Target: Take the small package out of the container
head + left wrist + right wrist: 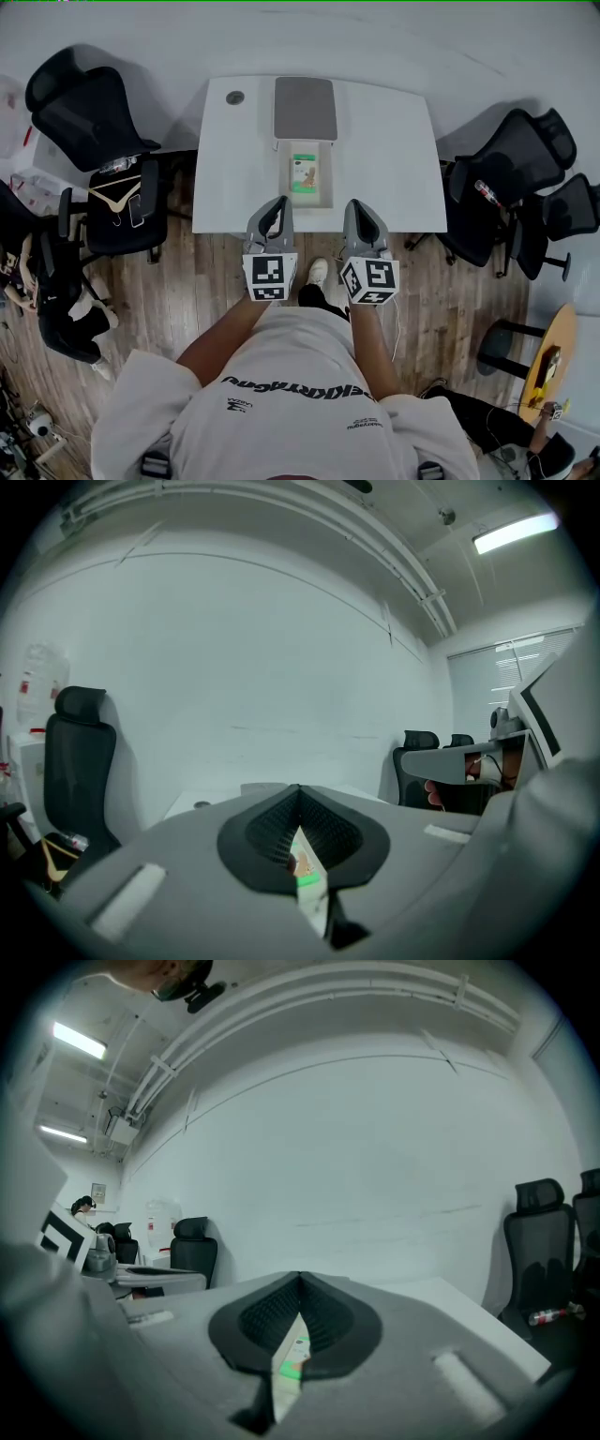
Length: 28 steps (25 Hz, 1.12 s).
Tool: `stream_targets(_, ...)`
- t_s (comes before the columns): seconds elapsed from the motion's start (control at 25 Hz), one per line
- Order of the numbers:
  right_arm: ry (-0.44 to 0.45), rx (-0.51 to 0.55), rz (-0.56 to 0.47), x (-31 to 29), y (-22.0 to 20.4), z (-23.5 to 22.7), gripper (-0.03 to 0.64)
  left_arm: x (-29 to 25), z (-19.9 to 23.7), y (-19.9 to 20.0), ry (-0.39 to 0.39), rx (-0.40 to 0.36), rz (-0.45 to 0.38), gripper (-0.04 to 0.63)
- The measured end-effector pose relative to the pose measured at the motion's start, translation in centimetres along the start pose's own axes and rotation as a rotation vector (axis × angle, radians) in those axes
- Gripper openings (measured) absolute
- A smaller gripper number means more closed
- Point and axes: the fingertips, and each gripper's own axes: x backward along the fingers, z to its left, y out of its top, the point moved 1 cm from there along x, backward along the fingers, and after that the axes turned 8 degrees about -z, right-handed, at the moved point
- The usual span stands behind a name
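A small green-and-white package (303,174) lies flat in an open white container (328,187) at the middle of the white table (394,178). The container's grey lid (305,108) is laid back behind it. My left gripper (279,202) hovers at the table's near edge, just left of the container, shut and empty. My right gripper (356,205) hovers just right of the container, also shut and empty. In each gripper view the jaws meet at their tips, and the package (302,866) (292,1356) shows through the gap beneath them.
Black office chairs stand left (103,122) and right (511,159) of the table. A round cable hole (234,97) sits at the table's far left. A round wooden side table (553,361) stands at the lower right on the wooden floor.
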Motion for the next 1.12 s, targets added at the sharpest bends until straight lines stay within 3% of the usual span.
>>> stream_targets(0.76, 0.099, -0.046, 0.046, -6.5, -2.3, -5.9, 0.0, -8.5, -0.5, -4.9, 0.112, 0.004, 0.163, 0.005)
stream_targets(1.12, 0.112, -0.059, 0.083, -7.6, -3.8, -7.9, 0.0, -11.4, -1.3, -8.0, 0.118, 0.064, 0.258, 0.03)
